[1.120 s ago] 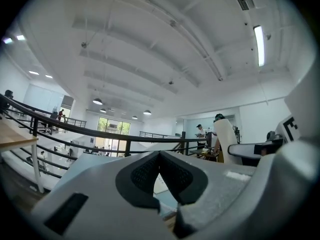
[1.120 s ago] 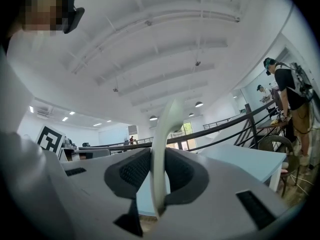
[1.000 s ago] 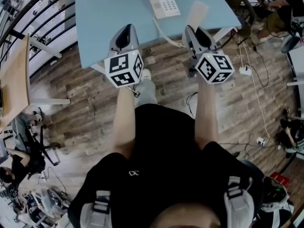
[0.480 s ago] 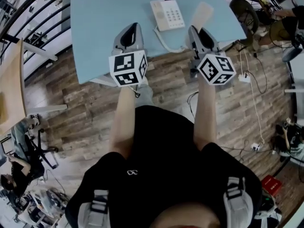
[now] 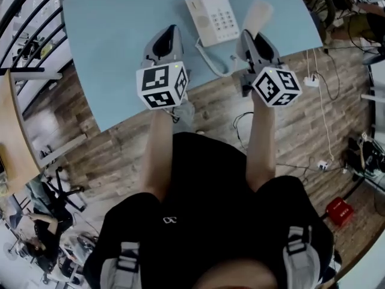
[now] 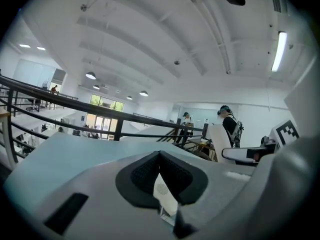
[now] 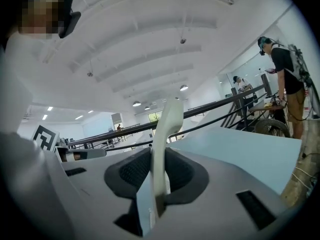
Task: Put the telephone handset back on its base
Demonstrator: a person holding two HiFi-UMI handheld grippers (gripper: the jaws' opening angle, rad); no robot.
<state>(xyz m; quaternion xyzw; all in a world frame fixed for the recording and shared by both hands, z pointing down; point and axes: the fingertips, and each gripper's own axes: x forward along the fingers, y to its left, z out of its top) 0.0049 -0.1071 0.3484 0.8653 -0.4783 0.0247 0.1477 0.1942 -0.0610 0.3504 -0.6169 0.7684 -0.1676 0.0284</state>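
Observation:
A white telephone base [image 5: 210, 18] with a keypad sits on the light blue table [image 5: 114, 35], near its far side. My right gripper [image 5: 250, 36] is shut on the cream handset [image 5: 257, 14], which sticks out beyond the jaws just right of the base. In the right gripper view the handset [image 7: 167, 129] stands upright, clamped between the dark pads. The white cord [image 5: 210, 58] runs from the base toward the handset. My left gripper [image 5: 168, 34] hovers left of the base above the table, jaws together and holding nothing.
The table's near edge [image 5: 198, 95] runs under both grippers, with wooden floor below it. Cables and a power strip [image 5: 311, 81] lie on the floor at the right. A wooden tabletop [image 5: 11, 137] stands at the left. Black railings and people [image 7: 287, 79] are beyond the table.
The table and telephone base have slid lower in the head view, so both grippers now reach farther over the table. The handset has stayed clamped in the right gripper.

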